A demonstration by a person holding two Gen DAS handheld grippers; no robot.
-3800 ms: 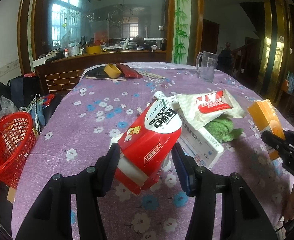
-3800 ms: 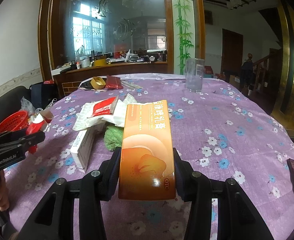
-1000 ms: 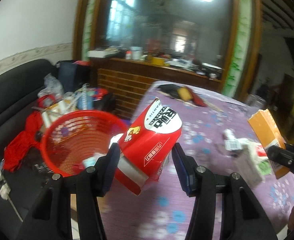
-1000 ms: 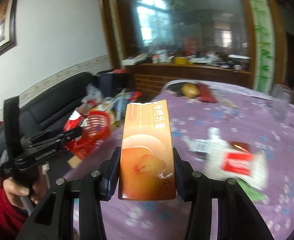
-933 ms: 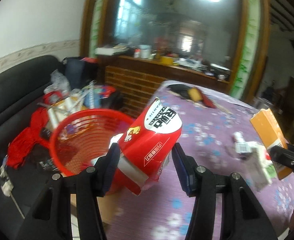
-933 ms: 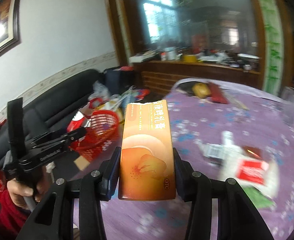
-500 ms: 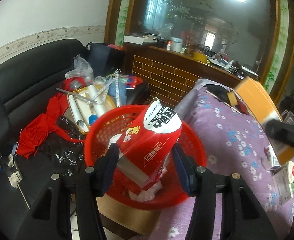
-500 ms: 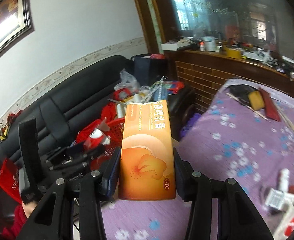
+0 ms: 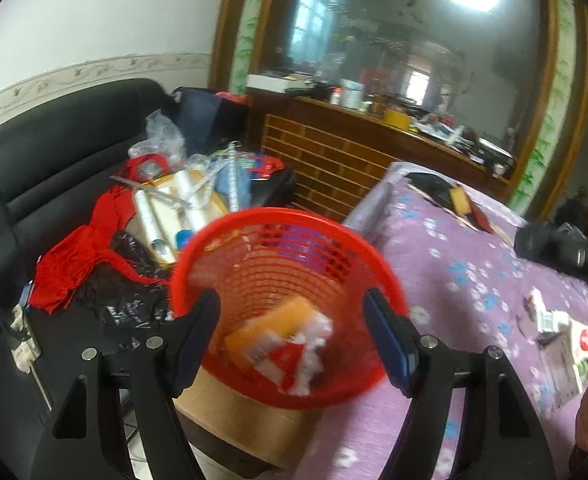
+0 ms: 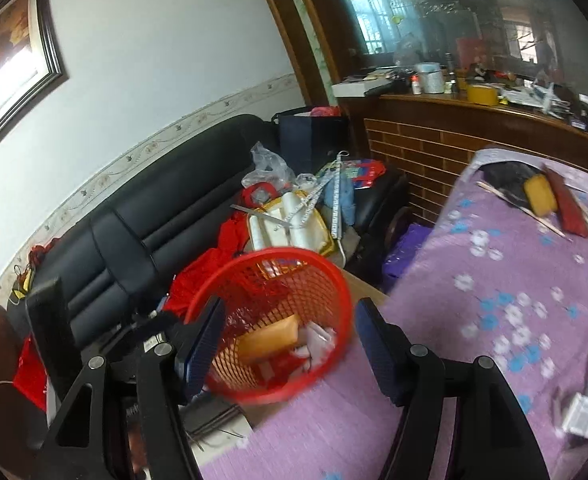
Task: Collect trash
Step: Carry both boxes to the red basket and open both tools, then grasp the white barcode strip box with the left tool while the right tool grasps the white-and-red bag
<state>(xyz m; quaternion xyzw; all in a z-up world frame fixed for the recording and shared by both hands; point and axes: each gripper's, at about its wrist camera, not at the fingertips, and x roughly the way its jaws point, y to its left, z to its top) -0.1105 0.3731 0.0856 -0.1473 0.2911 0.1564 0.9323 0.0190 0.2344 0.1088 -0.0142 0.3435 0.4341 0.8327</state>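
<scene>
A red mesh basket [image 9: 278,214] stands on a cardboard box beside the table. In it lie an orange box [image 9: 270,324], a red and white carton [image 9: 290,354] and white crumpled paper. My left gripper [image 9: 294,336] hovers over the basket, its jaws opening with nothing between them. The right wrist view shows the same basket [image 10: 278,252] with the orange box [image 10: 270,338] inside. My right gripper [image 10: 290,344] hangs above it, jaws opening and empty. The left gripper's fingers [image 10: 162,324] show at the basket's left side.
The purple flowered tablecloth [image 9: 474,280] still carries a white box and packets [image 9: 554,332] at the right. A black sofa [image 10: 154,232] piled with clutter lies behind the basket. A brick-faced counter [image 9: 334,160] stands at the back.
Both grippers have opened. The red carton has left my left gripper and the orange box my right one, and both now lie in the red basket.
</scene>
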